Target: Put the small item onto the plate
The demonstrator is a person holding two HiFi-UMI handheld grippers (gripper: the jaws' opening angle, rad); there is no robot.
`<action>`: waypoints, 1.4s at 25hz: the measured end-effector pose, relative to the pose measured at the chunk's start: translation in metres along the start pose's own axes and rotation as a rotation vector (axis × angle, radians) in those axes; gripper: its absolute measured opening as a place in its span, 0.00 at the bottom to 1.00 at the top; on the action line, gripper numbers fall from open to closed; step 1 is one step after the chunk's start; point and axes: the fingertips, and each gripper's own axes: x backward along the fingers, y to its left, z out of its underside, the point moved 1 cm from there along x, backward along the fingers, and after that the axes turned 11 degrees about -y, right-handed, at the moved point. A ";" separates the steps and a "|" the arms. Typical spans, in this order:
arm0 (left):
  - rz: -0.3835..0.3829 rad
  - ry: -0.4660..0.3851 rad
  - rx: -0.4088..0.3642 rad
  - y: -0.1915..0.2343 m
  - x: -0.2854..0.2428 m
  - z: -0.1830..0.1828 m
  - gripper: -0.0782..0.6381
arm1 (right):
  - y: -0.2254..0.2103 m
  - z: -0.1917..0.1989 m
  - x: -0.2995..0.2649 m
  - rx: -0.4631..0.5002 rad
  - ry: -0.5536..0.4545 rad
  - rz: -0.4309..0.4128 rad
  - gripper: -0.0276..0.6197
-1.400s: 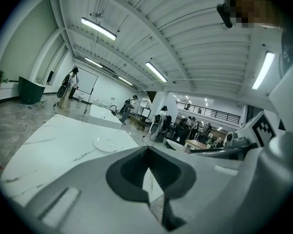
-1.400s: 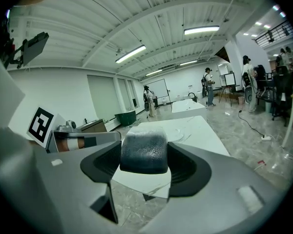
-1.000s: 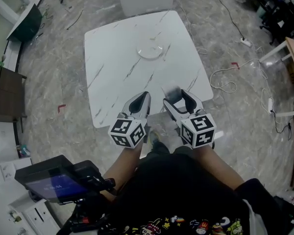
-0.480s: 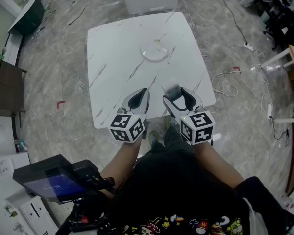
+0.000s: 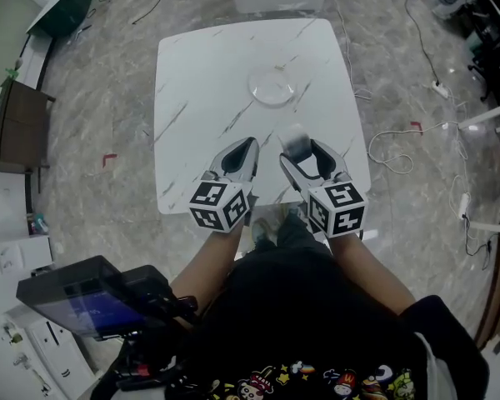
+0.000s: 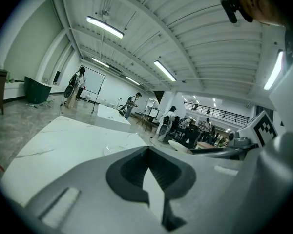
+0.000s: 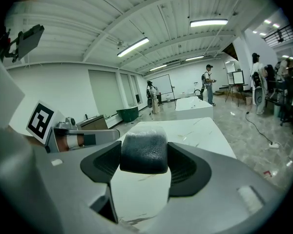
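My right gripper clamps a small dark rounded block wrapped in clear film between its pads, over the near edge of the white marble-patterned square table. My left gripper, just beside it at 9 o'clock, has its jaws pressed together on nothing. The round clear glass plate sits at 11 o'clock from the block, well apart.

Small item — sides hidden by pads of right gripper; plate too pale, inside unreadable.
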 end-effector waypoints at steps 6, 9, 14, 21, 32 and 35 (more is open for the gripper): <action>-0.024 -0.004 0.001 0.000 -0.014 -0.011 0.11 | -0.011 -0.018 -0.009 0.010 0.001 -0.021 0.54; -0.033 -0.006 0.003 0.002 -0.022 -0.012 0.11 | -0.017 -0.022 -0.015 0.016 0.001 -0.028 0.54; -0.045 -0.004 0.001 0.004 -0.036 -0.011 0.11 | -0.031 -0.025 -0.025 0.019 0.006 -0.036 0.54; -0.067 -0.003 0.008 0.010 -0.056 -0.012 0.11 | -0.048 -0.029 -0.043 0.041 0.026 -0.049 0.54; -0.120 0.011 0.014 0.030 -0.090 0.003 0.11 | -0.088 -0.025 -0.097 0.052 0.069 -0.065 0.54; -0.135 0.015 0.017 0.036 -0.098 0.006 0.11 | -0.094 -0.024 -0.113 0.069 0.082 -0.074 0.54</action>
